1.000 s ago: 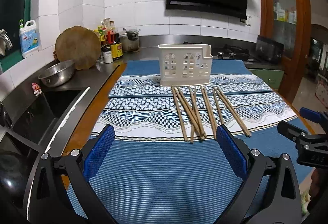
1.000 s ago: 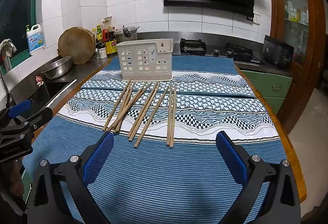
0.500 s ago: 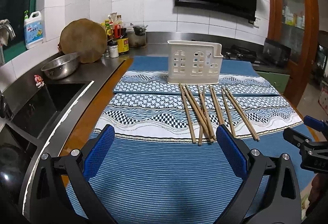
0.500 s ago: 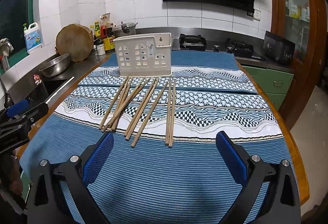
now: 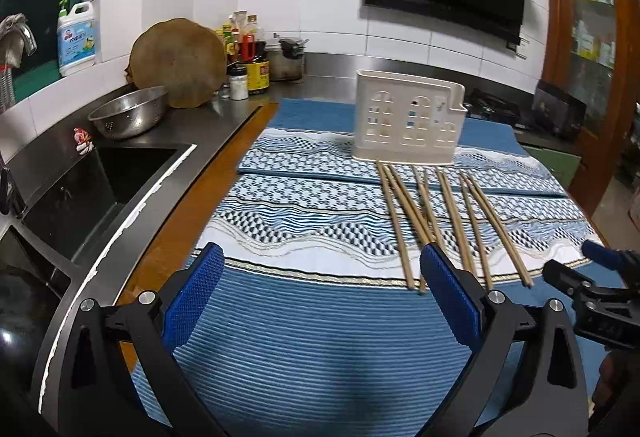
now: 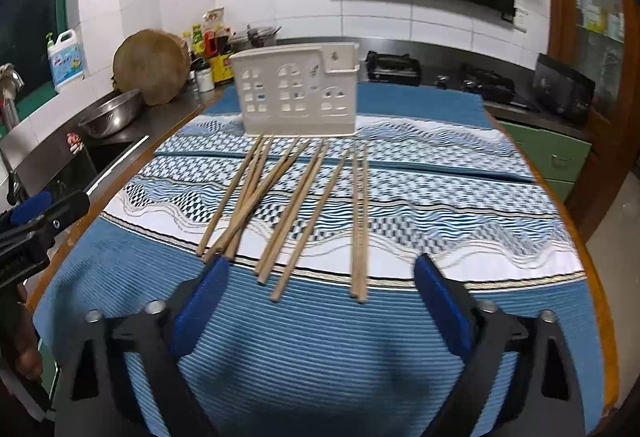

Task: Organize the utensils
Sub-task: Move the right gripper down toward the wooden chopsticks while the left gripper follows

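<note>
Several wooden chopsticks [image 5: 440, 213] [image 6: 296, 205] lie side by side on the blue patterned cloth [image 5: 320, 337] [image 6: 320, 357], in front of a cream plastic utensil holder [image 5: 408, 123] [image 6: 298, 93] that stands upright. My left gripper [image 5: 320, 293] is open and empty, low over the cloth, left of the chopsticks' near ends. My right gripper [image 6: 320, 301] is open and empty, just short of the chopsticks' near ends. The right gripper also shows at the right edge of the left wrist view [image 5: 592, 277], and the left gripper at the left edge of the right wrist view [image 6: 36, 221].
A black sink [image 5: 100, 189] and a steel colander [image 5: 130, 111] lie left of the cloth. A round wooden board [image 5: 178, 63], bottles and jars [image 5: 248, 65] stand at the back left. A gas stove [image 6: 440, 77] is behind the holder. A wooden cabinet [image 6: 600, 37] is at the right.
Both grippers have moved forward toward the chopsticks and holder, and the left one has shifted left. Both stay open and empty.
</note>
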